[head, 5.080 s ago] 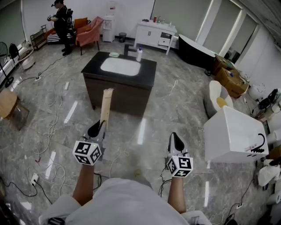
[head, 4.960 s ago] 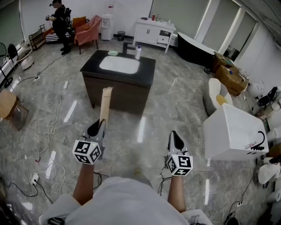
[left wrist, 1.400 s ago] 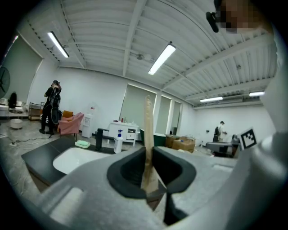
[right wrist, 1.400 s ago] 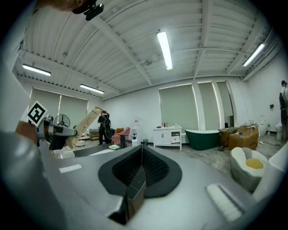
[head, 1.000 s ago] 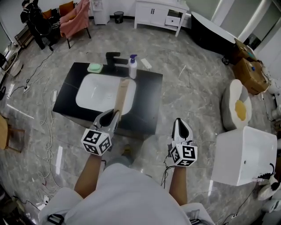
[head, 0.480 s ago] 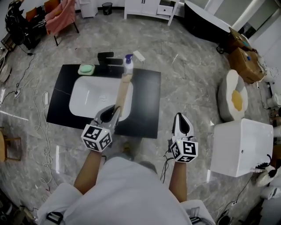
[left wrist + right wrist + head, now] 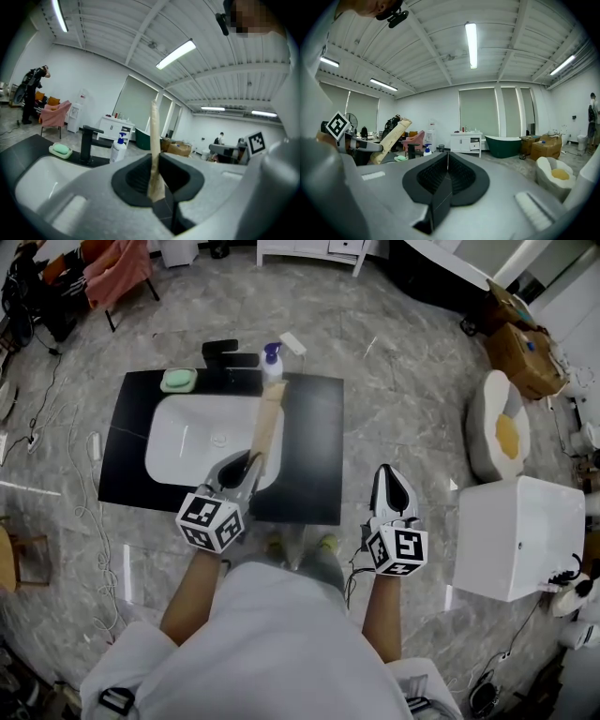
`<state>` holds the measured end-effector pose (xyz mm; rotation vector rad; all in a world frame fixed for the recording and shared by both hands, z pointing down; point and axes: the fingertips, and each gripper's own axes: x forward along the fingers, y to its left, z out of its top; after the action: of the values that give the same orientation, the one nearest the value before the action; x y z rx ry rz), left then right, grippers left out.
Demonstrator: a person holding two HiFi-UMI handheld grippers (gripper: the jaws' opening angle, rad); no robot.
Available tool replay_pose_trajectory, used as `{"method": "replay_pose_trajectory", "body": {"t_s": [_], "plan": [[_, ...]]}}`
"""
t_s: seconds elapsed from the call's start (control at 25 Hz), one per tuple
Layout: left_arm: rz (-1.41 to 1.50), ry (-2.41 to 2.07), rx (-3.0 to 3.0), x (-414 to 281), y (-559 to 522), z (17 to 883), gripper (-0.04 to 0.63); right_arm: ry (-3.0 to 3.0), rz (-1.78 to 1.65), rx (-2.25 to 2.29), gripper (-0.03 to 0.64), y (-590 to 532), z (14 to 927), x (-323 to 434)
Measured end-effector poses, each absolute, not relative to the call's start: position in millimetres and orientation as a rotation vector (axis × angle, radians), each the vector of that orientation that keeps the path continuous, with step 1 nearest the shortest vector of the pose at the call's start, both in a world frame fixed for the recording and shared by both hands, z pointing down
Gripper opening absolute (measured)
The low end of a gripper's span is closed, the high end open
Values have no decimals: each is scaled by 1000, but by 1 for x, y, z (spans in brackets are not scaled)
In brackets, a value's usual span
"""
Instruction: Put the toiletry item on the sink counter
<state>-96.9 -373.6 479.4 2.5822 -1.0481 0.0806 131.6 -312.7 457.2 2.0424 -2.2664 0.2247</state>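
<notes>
Left gripper (image 7: 246,465) (image 7: 154,183): jaws clamped on the lower end of the toiletry item (image 7: 267,423) (image 7: 153,136).

Item: long, thin, flat, pale tan with a matte surface; edge-on in the left gripper view it shows as a narrow strip rising from the pads. In the head view it points away from the person, over the right rim of the white basin (image 7: 192,432) in the black sink counter (image 7: 314,451).

Right gripper (image 7: 386,479) (image 7: 446,176): jaws together, nothing between them, held off the counter's near right corner.

At the counter's far edge: green soap dish (image 7: 178,381), black faucet (image 7: 225,352), pump bottle (image 7: 273,362).
</notes>
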Motion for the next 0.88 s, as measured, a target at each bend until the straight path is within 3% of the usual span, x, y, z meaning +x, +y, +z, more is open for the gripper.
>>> {"method": "replay_pose_trajectory", "body": {"t_s": [0.88], "plan": [[158,-1125,2545,-29,-408,498,49,-2372,159,1976,5,-361,451,187]]}}
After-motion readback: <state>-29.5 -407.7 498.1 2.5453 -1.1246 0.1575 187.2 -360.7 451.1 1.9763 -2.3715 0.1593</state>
